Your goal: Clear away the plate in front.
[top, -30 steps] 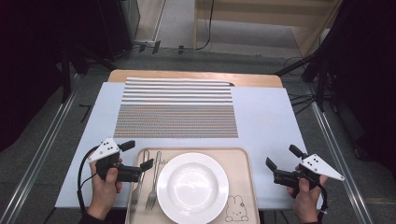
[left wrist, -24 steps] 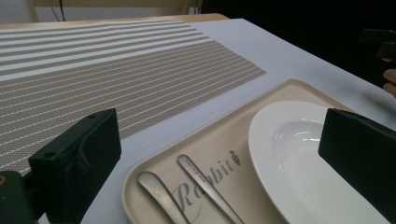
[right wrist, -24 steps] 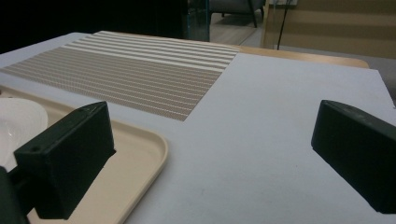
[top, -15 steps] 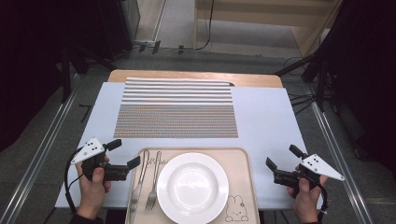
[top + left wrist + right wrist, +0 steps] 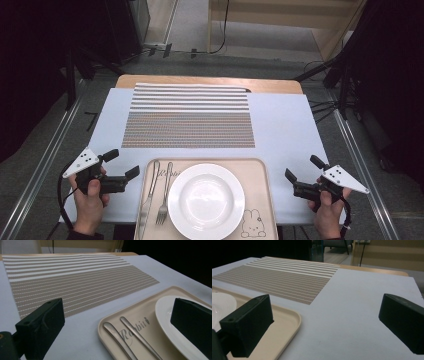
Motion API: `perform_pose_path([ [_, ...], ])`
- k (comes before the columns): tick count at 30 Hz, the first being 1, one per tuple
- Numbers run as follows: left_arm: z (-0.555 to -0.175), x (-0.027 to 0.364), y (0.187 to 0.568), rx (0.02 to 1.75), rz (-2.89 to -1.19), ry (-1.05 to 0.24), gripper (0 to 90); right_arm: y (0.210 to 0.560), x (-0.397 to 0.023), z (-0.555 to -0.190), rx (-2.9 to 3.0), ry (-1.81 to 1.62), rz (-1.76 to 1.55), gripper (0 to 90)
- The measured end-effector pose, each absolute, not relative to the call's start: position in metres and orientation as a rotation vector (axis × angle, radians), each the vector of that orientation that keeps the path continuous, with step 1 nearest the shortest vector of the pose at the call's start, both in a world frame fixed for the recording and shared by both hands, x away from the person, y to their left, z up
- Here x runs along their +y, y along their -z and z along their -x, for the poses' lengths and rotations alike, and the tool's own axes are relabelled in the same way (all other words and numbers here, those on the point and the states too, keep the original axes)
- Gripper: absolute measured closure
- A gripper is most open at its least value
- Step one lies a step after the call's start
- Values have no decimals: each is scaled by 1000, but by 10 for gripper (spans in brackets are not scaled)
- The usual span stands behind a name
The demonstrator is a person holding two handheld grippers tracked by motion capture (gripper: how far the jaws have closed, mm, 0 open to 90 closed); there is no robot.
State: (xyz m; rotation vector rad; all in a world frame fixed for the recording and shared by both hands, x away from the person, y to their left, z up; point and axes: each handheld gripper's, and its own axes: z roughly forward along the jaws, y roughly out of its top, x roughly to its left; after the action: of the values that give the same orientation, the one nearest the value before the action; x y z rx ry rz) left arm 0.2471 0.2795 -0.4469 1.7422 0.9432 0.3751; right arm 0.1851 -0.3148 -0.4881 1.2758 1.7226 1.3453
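A: Largest first. What lies under your grippers?

B: The table [image 5: 285,135], covered by a pale sheet. Far half: a striped placemat [image 5: 189,119], flat, square to the edges, well apart from both your hands.

A: Next down?

B: The beige tray [image 5: 260,185] at the near edge, centred between your hands, with a rabbit drawing in its near right corner. The white plate [image 5: 206,201] sits in the tray's middle. It is empty and upright.

A: Cutlery?

B: A knife [image 5: 148,197] and a fork [image 5: 164,197] lie side by side in the tray's left strip, just beside the plate, handles pointing away from you. The knife is the outer one.

A: Your left gripper?

B: The left gripper [image 5: 122,167] hovers just off the tray's left edge, jaws spread wide, pinching nothing. Its own view looks across the two handles [image 5: 130,337] and the plate rim, both framed between the jaws.

A: Right?

B: The right gripper [image 5: 302,172] sits over bare sheet, near the tray's right edge, not touching it. Jaws spread, nothing between them.
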Motion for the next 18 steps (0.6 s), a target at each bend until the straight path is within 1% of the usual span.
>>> perform_pose_path([
  [18,-246,321,463,1012,-1720,-428,0,489,-316,-186,1721,-1332,-1280,0],
])
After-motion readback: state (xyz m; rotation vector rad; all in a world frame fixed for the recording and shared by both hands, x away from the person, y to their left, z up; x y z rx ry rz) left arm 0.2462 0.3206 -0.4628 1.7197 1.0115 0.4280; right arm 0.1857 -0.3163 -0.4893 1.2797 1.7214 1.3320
